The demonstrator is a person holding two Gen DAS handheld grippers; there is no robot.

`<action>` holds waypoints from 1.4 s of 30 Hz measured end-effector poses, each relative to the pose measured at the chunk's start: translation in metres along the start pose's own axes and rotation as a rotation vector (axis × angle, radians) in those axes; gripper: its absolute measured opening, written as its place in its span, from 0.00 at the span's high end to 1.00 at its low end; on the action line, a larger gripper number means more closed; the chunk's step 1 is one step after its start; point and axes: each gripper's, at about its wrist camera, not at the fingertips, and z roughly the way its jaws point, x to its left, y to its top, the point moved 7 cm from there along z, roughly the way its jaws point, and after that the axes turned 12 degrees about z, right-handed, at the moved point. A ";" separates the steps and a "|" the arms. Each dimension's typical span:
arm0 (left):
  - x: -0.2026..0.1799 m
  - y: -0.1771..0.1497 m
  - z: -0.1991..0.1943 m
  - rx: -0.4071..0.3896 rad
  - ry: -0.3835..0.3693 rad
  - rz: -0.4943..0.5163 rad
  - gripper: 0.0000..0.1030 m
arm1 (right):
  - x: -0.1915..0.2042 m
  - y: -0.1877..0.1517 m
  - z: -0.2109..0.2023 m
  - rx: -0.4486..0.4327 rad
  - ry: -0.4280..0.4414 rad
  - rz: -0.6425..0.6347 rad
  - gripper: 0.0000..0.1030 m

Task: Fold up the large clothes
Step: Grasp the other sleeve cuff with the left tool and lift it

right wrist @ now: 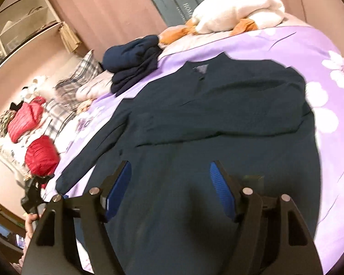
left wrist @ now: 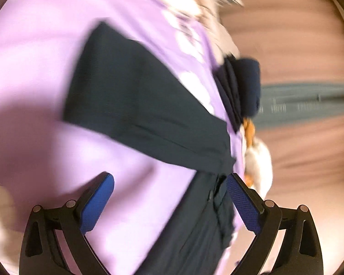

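Left gripper: your left gripper (left wrist: 170, 202) has its blue-padded jaws spread wide with nothing clamped; the view is smeared, but one dark sleeve crosses the purple sheet ahead and dark cloth runs up between the jaws without the pads pressing on it.
Garment: the large dark navy jacket (right wrist: 217, 119) lies spread face-up on the lilac floral bedsheet (right wrist: 328, 96), collar towards the far end, one sleeve laid across the chest, the other trailing towards the bed's left edge.
Right gripper: your right gripper (right wrist: 170, 191) hovers over the hem end, jaws parted and empty.
Step in hand: judging by the layout, you are between folds; one sleeve is in, the second is not yet.
Next move: likely bring the loose sleeve across, so you need a clean pinch near its cuff, then a level carry over the body.
Surroundings: a folded navy pile (right wrist: 133, 64) sits near the collar; a white-and-orange plush toy (right wrist: 231, 16) lies beyond it; keep clear of both.
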 end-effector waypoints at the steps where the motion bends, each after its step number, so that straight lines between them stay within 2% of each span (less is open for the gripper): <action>1: 0.004 0.000 0.000 -0.004 -0.031 -0.031 0.06 | 0.004 -0.005 -0.001 0.004 0.006 -0.002 0.30; 3: 0.011 0.006 0.000 -0.034 -0.073 -0.078 0.06 | 0.016 -0.016 0.000 0.016 0.027 -0.006 0.30; 5: 0.009 0.013 0.004 -0.057 -0.078 -0.072 0.06 | 0.025 -0.026 0.000 0.020 0.047 0.002 0.30; 10: 0.006 0.045 0.018 -0.164 -0.013 -0.086 0.06 | 0.034 -0.040 0.001 0.023 0.074 0.063 0.29; 14: 0.016 0.056 0.009 -0.233 0.064 -0.093 0.08 | 0.035 -0.043 0.000 0.017 0.064 0.087 0.29; 16: 0.019 0.061 0.008 -0.247 0.131 -0.084 0.21 | 0.033 -0.042 0.001 0.018 0.048 0.092 0.29; 18: 0.027 0.066 0.009 -0.234 0.180 -0.087 0.68 | 0.031 -0.042 0.004 0.017 0.038 0.103 0.29; 19: 0.030 0.069 0.009 -0.225 0.177 -0.090 0.76 | 0.030 -0.041 0.005 0.015 0.039 0.105 0.29; 21: 0.028 0.074 0.010 -0.210 0.204 -0.047 0.78 | 0.028 -0.042 0.005 0.009 0.036 0.106 0.29; 22: 0.019 0.078 0.009 -0.206 0.226 0.013 0.79 | 0.027 -0.042 0.006 0.009 0.032 0.105 0.29; 24: -0.005 0.084 0.004 -0.213 0.257 0.122 0.80 | 0.023 -0.041 0.008 0.008 0.022 0.111 0.29; 26: -0.037 0.091 0.002 -0.222 0.248 0.218 0.80 | 0.016 -0.038 0.009 -0.002 0.013 0.131 0.29; 30: -0.139 0.092 0.005 -0.225 0.193 0.458 0.80 | 0.003 -0.033 0.007 -0.026 0.022 0.171 0.29; 34: -0.249 0.068 0.029 -0.190 0.120 0.675 0.80 | -0.014 -0.030 0.004 -0.039 0.033 0.214 0.29; 37: -0.338 0.023 0.065 -0.119 0.050 0.835 0.80 | -0.027 -0.026 -0.002 -0.062 0.047 0.244 0.29; 40: -0.400 -0.040 0.110 -0.012 0.004 0.976 0.80 | -0.040 -0.022 -0.012 -0.086 0.049 0.268 0.29; 42: -0.425 -0.086 0.142 0.059 -0.009 1.064 0.80 | -0.049 -0.021 -0.018 -0.100 0.042 0.283 0.29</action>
